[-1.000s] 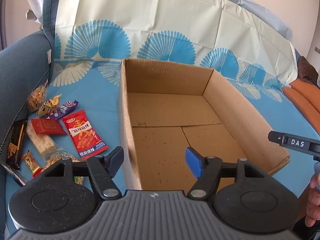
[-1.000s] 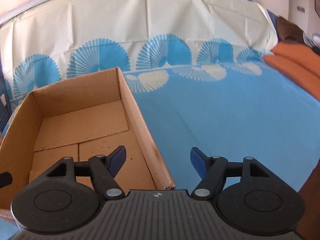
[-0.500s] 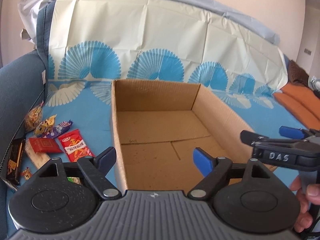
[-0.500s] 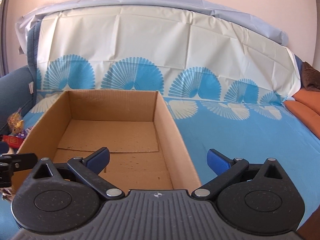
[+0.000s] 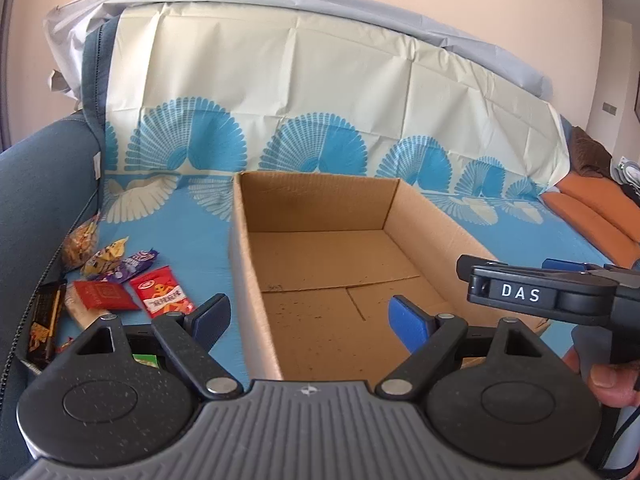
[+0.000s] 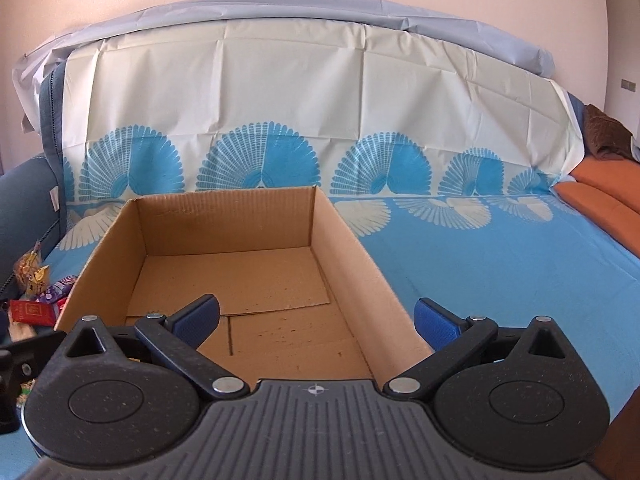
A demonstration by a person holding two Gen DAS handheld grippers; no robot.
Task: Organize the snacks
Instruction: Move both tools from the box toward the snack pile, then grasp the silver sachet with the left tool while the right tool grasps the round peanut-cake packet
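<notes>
An empty open cardboard box (image 5: 240,264) sits on the blue patterned sheet. Left of it lie several snacks: a red peanut packet (image 5: 164,296), a flat red packet (image 5: 102,296), a purple wrapper (image 5: 132,266), a yellow wrapper (image 5: 106,254), a clear bag of orange snacks (image 5: 80,240) and a dark bar (image 5: 46,320). My left gripper (image 5: 310,314) is open and holds nothing, straddling the box's left wall at the near end. My right gripper (image 6: 316,314) is wide open and holds nothing, astride the box's (image 6: 360,264) right wall. In the left wrist view the right gripper (image 5: 540,292) shows side-on.
A dark blue sofa arm (image 5: 36,200) borders the snacks on the left. Orange cushions (image 5: 592,212) lie at the far right. The sheet drapes up the backrest (image 6: 320,80) behind the box. A person's hand (image 5: 612,384) holds the right gripper.
Both grippers' jaws have spread wider. The right gripper has swung left to face the box squarely. Both views have pulled back and tipped up, showing more backrest.
</notes>
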